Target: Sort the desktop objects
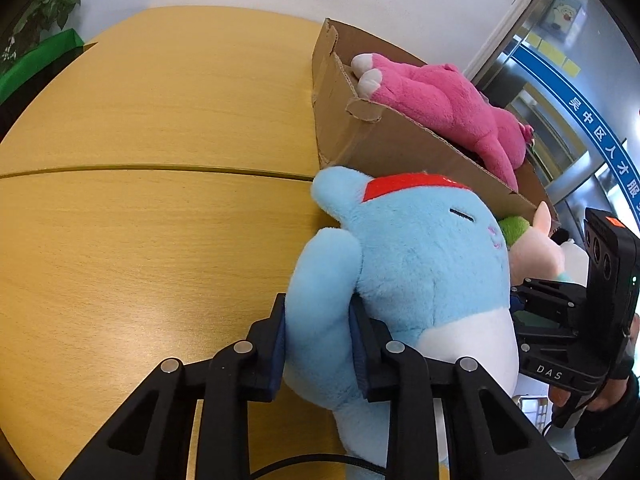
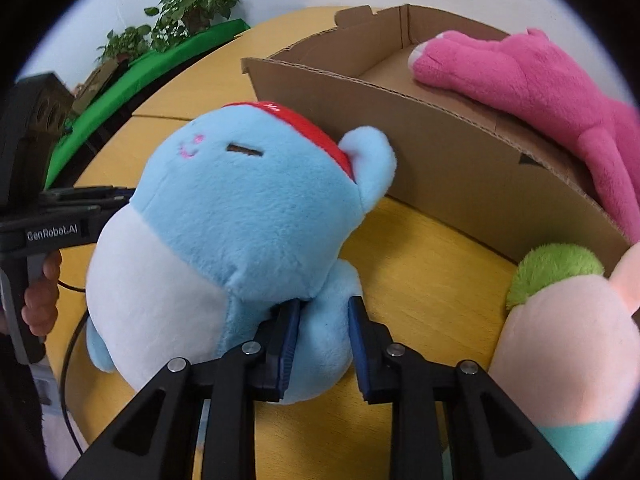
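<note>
Beside the cardboard box (image 2: 460, 160) on the desk (image 1: 140, 220), blue plush (image 2: 240, 216) lies clamped by both grippers, left gripper (image 1: 318, 344) and right gripper (image 2: 322, 344) jaws each pinching a limb (two-point hold, likely to lift it in with the pink plush (image 2: 540, 84)).

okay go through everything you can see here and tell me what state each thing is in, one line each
Blue plush toy: on the table outside the box, gripped on both sides.
Left gripper: shut on one of the toy's limbs.
Right gripper: shut on another limb.
Cardboard box: open on top, flaps up.
Pink plush toy: lying in the box.
Peach plush toy: on the table, outside the box, untouched.
</note>
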A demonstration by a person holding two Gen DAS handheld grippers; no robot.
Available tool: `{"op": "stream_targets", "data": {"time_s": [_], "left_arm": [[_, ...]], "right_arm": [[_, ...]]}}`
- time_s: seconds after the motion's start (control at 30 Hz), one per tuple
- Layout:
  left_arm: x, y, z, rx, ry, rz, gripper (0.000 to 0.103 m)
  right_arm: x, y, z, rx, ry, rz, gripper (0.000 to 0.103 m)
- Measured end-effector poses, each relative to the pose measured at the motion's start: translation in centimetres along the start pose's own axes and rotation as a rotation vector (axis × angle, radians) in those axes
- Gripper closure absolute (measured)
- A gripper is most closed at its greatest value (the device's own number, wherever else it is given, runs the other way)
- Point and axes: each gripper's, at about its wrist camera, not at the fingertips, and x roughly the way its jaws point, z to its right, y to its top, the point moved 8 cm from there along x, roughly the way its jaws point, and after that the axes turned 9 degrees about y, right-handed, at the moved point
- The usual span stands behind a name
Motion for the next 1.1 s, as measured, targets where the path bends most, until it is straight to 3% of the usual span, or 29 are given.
{"op": "stream_targets", "data": {"time_s": [0.23, 0.27, 0.33, 0.43, 0.57, 0.6, 0.63, 0.7, 0.9, 1.0, 1.03, 1.07, 1.1], "left_arm": [[-0.6, 0.2, 0.0, -0.011, 0.009, 0.012, 0.077], [-1.2, 0.2, 0.0, -0.032, -0.022, 0.024, 0.077], [-2.5, 0.4, 0.4, -0.062, -0.091, 0.051, 0.078], [-5.1, 1.9, 1.8, -0.044, -0.123, 0.12, 0.079], [-5.0, 3.8, 2.7, 0.035, -0.037, 0.117, 0.079], [-4.4, 3.7, 2.3, 0.034, -0.019, 0.104, 0.079], [-3.8, 3.7, 1.9, 0.032, -0.001, 0.092, 0.079], [-2.6, 3.5, 1.0, 0.029, 0.035, 0.067, 0.079], [-1.6, 1.7, -1.4, -0.011, 0.07, 0.042, 0.079], [-1.8, 1.6, -1.9, -0.011, 0.082, 0.053, 0.079], [-1.9, 1.6, -1.8, -0.008, 0.079, 0.054, 0.079], [-1.9, 1.5, -1.7, -0.004, 0.071, 0.057, 0.079], [-2.0, 1.4, -1.7, 0.0, 0.079, 0.06, 0.079]], "right_arm": [[-0.5, -0.2, 0.1, 0.053, 0.089, 0.05, 0.085], [-0.8, -0.1, 0.0, 0.055, 0.098, 0.063, 0.087], [-1.6, 0.4, -0.2, 0.057, 0.13, 0.097, 0.101], [-3.2, 1.5, -0.4, 0.014, 0.11, 0.135, 0.101], [-3.3, 2.3, 0.3, 0.009, 0.083, 0.114, 0.1], [-2.9, 2.1, 0.6, 0.023, 0.079, 0.102, 0.095], [-2.5, 1.7, 0.9, 0.036, 0.067, 0.086, 0.076], [-1.6, 1.0, 1.3, 0.057, 0.054, 0.059, 0.047], [0.2, 1.4, 0.9, 0.117, 0.117, 0.027, 0.037], [1.2, 1.5, 0.7, 0.13, 0.146, -0.005, 0.041], [1.4, 1.5, 0.2, 0.122, 0.165, -0.016, 0.06], [1.7, 1.4, -0.2, 0.111, 0.177, -0.026, 0.073], [2.0, 1.2, -0.6, 0.096, 0.181, -0.034, 0.073]]}}
